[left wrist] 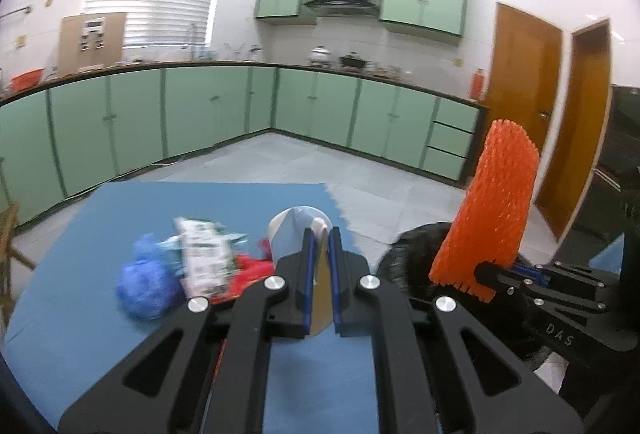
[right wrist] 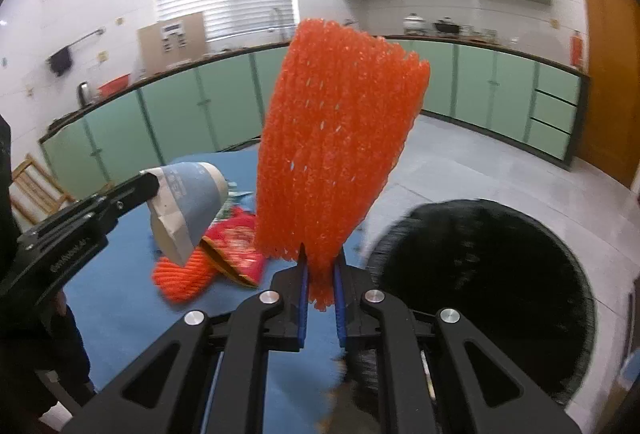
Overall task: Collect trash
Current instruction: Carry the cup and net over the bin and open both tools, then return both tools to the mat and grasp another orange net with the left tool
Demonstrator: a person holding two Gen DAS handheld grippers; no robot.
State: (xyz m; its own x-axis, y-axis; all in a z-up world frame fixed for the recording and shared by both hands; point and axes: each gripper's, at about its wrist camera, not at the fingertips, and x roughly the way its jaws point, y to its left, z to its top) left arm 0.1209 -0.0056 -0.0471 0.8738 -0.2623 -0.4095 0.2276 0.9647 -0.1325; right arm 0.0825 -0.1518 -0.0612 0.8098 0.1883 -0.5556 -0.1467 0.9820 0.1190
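**Ana:** Right gripper (right wrist: 320, 266), a black two-finger claw with blue pads, is pinching the lower end of an orange foam fruit net (right wrist: 336, 138), which stands upright above it. The left gripper (left wrist: 323, 242) is clamped on a crushed blue-and-white paper cup (left wrist: 298, 230).

**Ben:** Where does it all go?

**Ana:** Probably into the round black bin (right wrist: 480, 294) on the floor, just right of the blue mat (left wrist: 120, 334). I'd carry each piece fully over the opening before letting go, since the net is light and floppy.

**Ben:** Anything left?

**Ana:** Yes: a blue crumpled ball (left wrist: 144, 284), a printed carton (left wrist: 202, 258), a red wrapper (right wrist: 240, 246) and another orange net (right wrist: 184, 274) lie on the mat.
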